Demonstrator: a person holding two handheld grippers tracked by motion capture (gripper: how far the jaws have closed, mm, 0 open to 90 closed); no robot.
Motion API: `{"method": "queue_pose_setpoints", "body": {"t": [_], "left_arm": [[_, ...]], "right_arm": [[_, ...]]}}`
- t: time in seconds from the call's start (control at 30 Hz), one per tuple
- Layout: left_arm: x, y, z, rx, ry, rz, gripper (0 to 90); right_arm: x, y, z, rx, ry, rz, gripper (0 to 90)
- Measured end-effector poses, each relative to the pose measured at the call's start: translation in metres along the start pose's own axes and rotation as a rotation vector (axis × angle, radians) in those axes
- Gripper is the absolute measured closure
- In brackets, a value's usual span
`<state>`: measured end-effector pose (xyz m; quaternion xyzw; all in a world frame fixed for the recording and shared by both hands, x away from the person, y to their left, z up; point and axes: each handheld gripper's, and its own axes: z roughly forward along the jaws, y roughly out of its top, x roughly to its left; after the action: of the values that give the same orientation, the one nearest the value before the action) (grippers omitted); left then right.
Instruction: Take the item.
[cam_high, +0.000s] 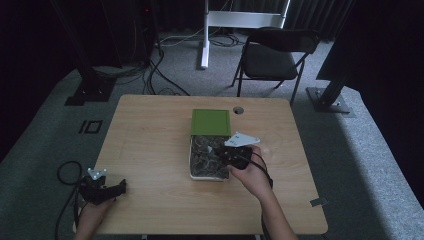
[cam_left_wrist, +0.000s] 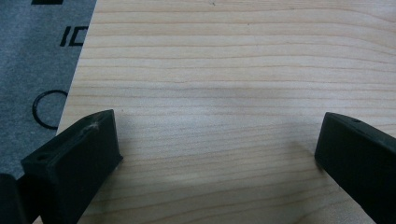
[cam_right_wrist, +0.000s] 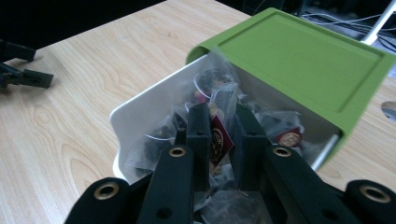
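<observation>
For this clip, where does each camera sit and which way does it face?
High view: above the person's side, facing forward and down on the light wooden table; both forearms, left gripper, right gripper.
Left gripper view: low, along its open jaws onto bare tabletop.
Right gripper view: along jaws shut on a sachet with a dark red tag, above the white box with a green hinged lid.
Shared: high and right gripper views both show the box.

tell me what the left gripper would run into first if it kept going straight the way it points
Probably nothing: the left gripper, jaws open, points along bare table, and the way looks free as far as that view shows.
</observation>
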<state>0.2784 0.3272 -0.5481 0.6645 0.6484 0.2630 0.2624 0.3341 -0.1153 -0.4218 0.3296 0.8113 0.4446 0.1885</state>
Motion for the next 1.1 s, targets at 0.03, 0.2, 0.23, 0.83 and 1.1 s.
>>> {"method": "queue_pose_setpoints", "body": {"t": [0.03,0.2,0.23,0.83,1.1], "left_arm": [[0.0,0.0,0.0,0.001,0.0,0.0,0.3],[0.0,0.0,0.0,0.001,0.0,0.001,0.3],[0.0,0.0,0.0,0.0,0.0,0.001,0.3],[0.0,0.0,0.0,0.0,0.0,0.0,0.3],[0.0,0.0,0.0,-0.001,0.0,-0.001,0.3]], "right_arm": [[-0.001,0.0,-0.001,-0.004,-0.005,0.001,80.2],[-0.009,-0.001,-0.008,-0.012,-0.026,0.015,80.2],[-0.01,-0.001,-0.009,-0.014,-0.031,0.017,80.1],[-0.045,-0.007,-0.037,-0.048,-0.118,0.074,80.1],[-0.065,-0.014,-0.05,-0.061,-0.168,0.111,80.1]]}}
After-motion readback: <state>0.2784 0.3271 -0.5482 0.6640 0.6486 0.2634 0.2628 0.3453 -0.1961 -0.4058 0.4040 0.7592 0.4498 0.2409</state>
